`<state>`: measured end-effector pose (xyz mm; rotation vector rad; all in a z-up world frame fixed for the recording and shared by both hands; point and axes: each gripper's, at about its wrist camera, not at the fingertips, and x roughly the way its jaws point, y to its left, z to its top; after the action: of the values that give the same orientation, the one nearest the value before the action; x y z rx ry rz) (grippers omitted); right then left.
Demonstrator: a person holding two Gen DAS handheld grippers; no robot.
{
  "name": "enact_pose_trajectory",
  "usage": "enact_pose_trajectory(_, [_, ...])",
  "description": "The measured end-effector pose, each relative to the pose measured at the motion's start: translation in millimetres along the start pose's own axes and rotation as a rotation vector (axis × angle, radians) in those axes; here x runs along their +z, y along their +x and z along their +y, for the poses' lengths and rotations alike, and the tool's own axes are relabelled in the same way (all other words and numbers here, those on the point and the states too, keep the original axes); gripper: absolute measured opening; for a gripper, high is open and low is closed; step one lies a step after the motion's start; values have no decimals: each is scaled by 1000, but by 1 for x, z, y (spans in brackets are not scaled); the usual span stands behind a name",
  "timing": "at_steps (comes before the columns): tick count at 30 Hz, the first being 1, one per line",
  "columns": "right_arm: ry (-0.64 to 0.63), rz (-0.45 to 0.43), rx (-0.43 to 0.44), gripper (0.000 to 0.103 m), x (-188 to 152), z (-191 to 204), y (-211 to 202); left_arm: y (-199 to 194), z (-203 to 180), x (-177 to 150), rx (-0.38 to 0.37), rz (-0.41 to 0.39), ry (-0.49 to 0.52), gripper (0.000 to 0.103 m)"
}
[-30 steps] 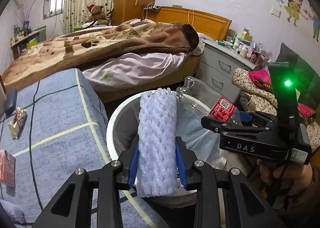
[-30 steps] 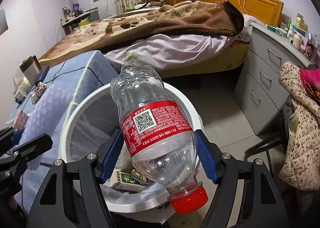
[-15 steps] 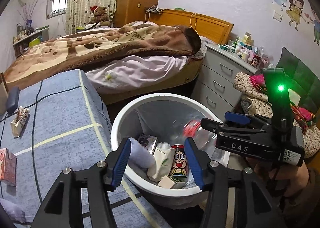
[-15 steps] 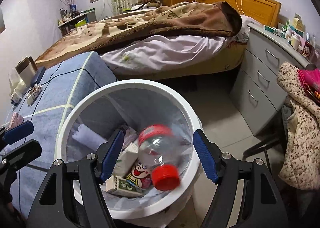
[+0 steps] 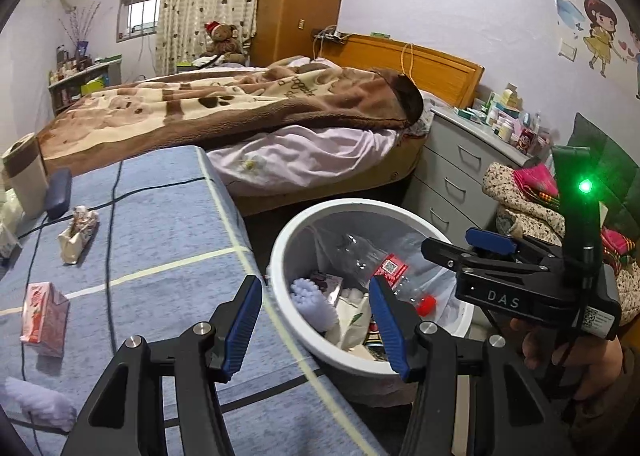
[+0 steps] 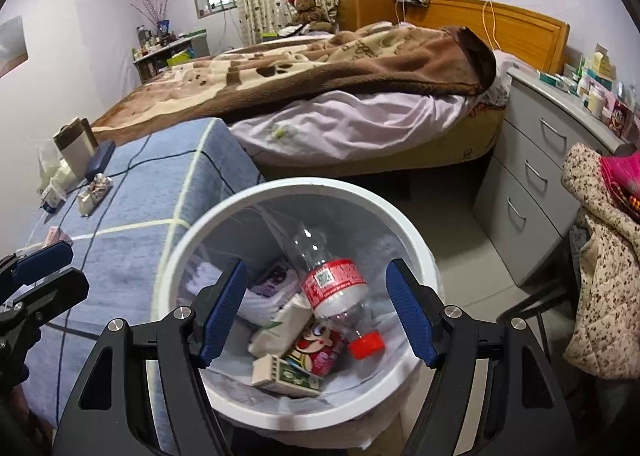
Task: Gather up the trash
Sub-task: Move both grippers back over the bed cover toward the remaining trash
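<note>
A white round bin [image 5: 288,234] [image 6: 420,240] with a clear liner stands beside the blue bed. Inside lie a clear bottle with a red label and cap [image 6: 334,288] [image 5: 390,270], the white foam net sleeve [image 5: 310,302] [image 6: 256,302], cartons and a red cartoon can [image 6: 320,348]. My left gripper [image 5: 316,322] is open and empty over the bin's near-left rim. My right gripper [image 6: 318,310] is open and empty above the bin; it also shows in the left wrist view [image 5: 464,246]. A pink carton [image 5: 42,318] and a crumpled wrapper [image 5: 76,234] lie on the blue cover.
A blue-covered bed [image 5: 160,240] is left of the bin, a larger bed with a brown blanket [image 5: 240,104] behind it. Grey drawers [image 6: 536,172] and a chair piled with clothes [image 6: 604,256] stand at the right. A dark case [image 5: 58,192] and a box [image 5: 24,176] sit far left.
Both grippers opened: the foam sleeve and the bottle dropped into the bin and now lie still. Both grippers have pulled back and up from the bin.
</note>
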<state>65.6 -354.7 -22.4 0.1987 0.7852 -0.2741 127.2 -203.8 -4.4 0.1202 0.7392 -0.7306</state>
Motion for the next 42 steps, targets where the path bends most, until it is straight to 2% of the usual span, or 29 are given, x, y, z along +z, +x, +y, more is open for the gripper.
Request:
enact_pose_trajectory(6, [-2, -42, 42, 73, 2, 13, -7, -21, 20, -5, 51, -31, -18, 55])
enact_pose_trajectory(12, [-21, -89, 123, 73, 2, 38, -13, -44, 51, -17, 114, -53, -61, 55])
enact_pose_trajectory(25, [-106, -83, 245, 73, 0, 100, -3, -92, 136, -63, 299, -62, -226, 55])
enact_pose_trajectory(30, [-147, -74, 295, 73, 1, 123, 2, -105, 168, -82, 356, -58, -300, 60])
enact_pose_trajectory(33, [-171, -70, 316, 73, 1, 136, 5, -105, 180, -89, 374, -49, -332, 65])
enact_pose_trajectory(35, [-184, -64, 333, 73, 1, 144, 8, -97, 187, -94, 429, -17, -332, 65])
enact_pose_trajectory(38, [-207, -56, 348, 73, 3, 156, 13, -85, 194, -101, 411, 22, -370, 66])
enact_pose_trajectory(42, [-216, -41, 360, 73, 4, 170, 21, -65, 195, -107, 459, 80, -358, 66])
